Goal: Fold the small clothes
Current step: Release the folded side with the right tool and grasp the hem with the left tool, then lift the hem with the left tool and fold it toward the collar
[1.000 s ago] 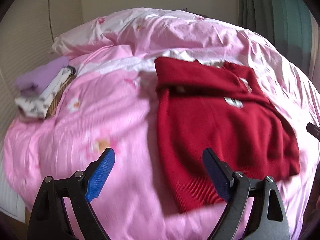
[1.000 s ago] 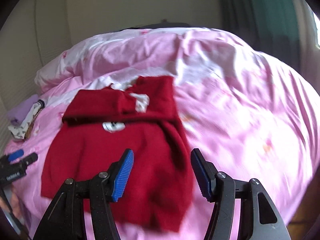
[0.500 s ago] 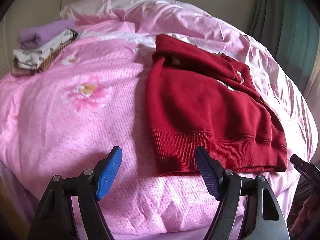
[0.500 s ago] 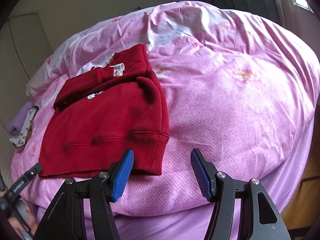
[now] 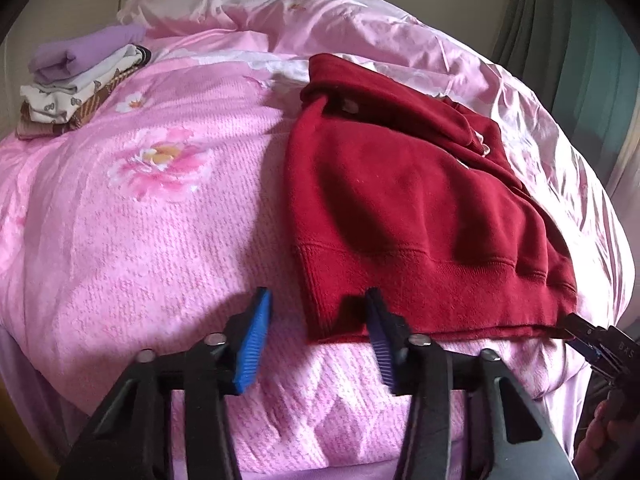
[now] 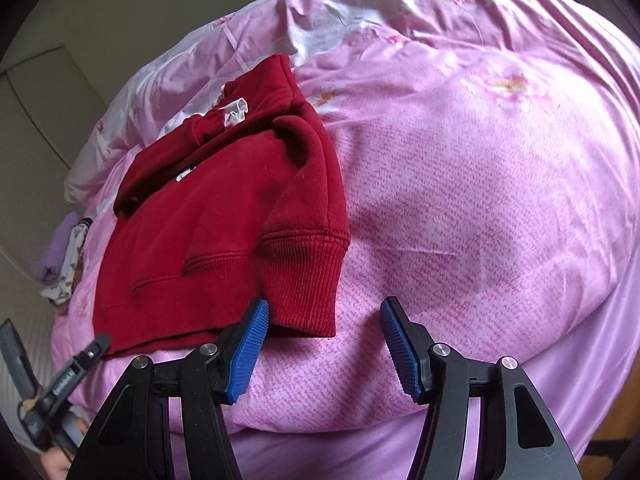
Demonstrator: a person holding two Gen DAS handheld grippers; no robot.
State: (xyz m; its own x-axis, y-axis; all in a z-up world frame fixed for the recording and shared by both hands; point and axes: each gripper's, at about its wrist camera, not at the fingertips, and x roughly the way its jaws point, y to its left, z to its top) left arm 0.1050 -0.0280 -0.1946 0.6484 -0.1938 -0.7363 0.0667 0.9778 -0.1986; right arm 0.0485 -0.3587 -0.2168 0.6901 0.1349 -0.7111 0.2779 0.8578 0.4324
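Red sweatshirt [image 5: 408,208] lies flat on the pink quilt [image 5: 140,240], hem toward the cameras, sleeves folded across the chest. A bit of white shows near the collar.

Left gripper [image 5: 316,344] — jaws closing, about a third of their range. The sweatshirt's near left hem corner sits between the blue pads [image 5: 254,344]. The right-hand pad is against the ribbed hem edge, the left-hand pad is over bare quilt, just beside the corner. Pads not pressing the cloth yet, so no grip.

Right gripper [image 6: 324,344] — jaws at medium width, holding nothing. The near right hem corner lies between the fingertips [image 6: 400,344], closer to the left-hand pad, which overlaps the ribbing. The right-hand pad is over quilt, apart from the cloth.

Each gripper shows in the other's view: the right one at the far lower right of the left view, tip at the hem's right corner; the left one at the lower left of the right view, tip at the hem's left corner.

Stack of folded clothes [image 5: 76,84] sits at the far left of the bed, well apart from the sweatshirt — purple piece on top, patterned white and brown under it. Green curtain [image 5: 580,40] behind the bed on the right.
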